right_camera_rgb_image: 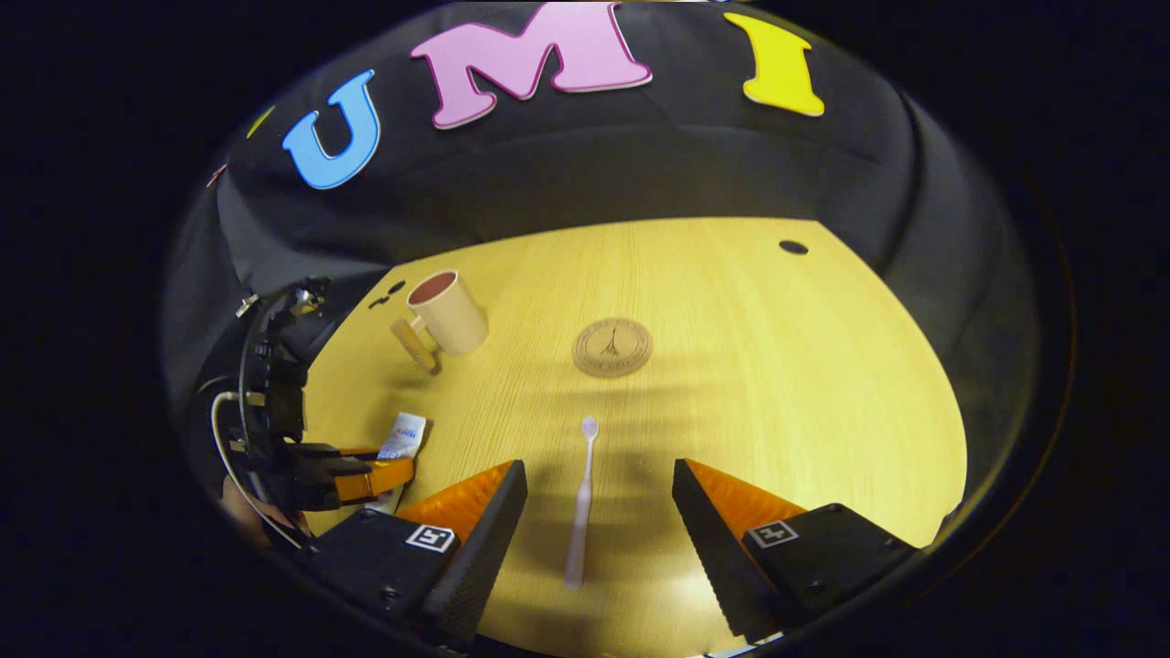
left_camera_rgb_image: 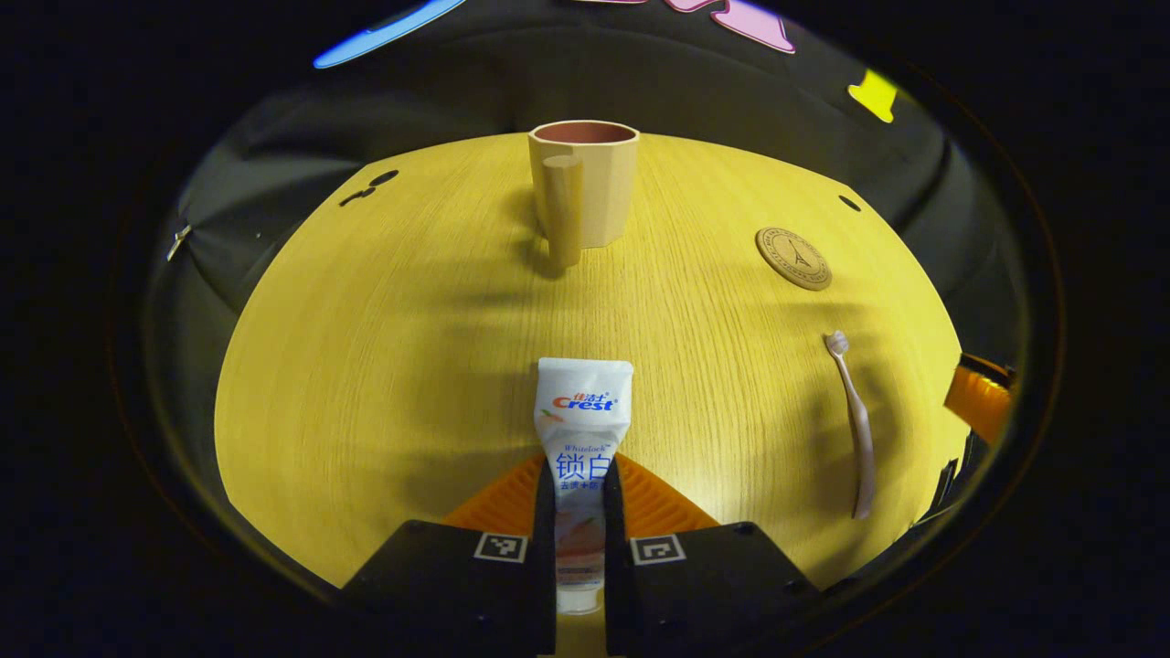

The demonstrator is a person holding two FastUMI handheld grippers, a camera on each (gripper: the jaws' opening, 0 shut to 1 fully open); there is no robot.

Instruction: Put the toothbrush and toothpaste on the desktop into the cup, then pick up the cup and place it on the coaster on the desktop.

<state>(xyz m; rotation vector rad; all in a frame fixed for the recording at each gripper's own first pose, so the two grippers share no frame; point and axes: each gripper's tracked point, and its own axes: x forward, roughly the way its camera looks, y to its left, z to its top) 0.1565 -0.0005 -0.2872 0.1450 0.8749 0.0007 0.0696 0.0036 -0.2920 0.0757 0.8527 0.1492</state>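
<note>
Free room and obstacles on the desktop:

- Cup stands upright at the far side, mouth open and unblocked; handle faces the left gripper. Bare wood lies between the cup and the toothpaste that this gripper clamps.
- Coaster lies flat, nothing on it, well apart from the cup.
- Toothbrush lies flat between the spread fingers of the right gripper, touching neither.
- Right half of the desktop is bare.

on the desk, the cup stands left of the coaster; the toothbrush lies nearer, the toothpaste far left
</note>
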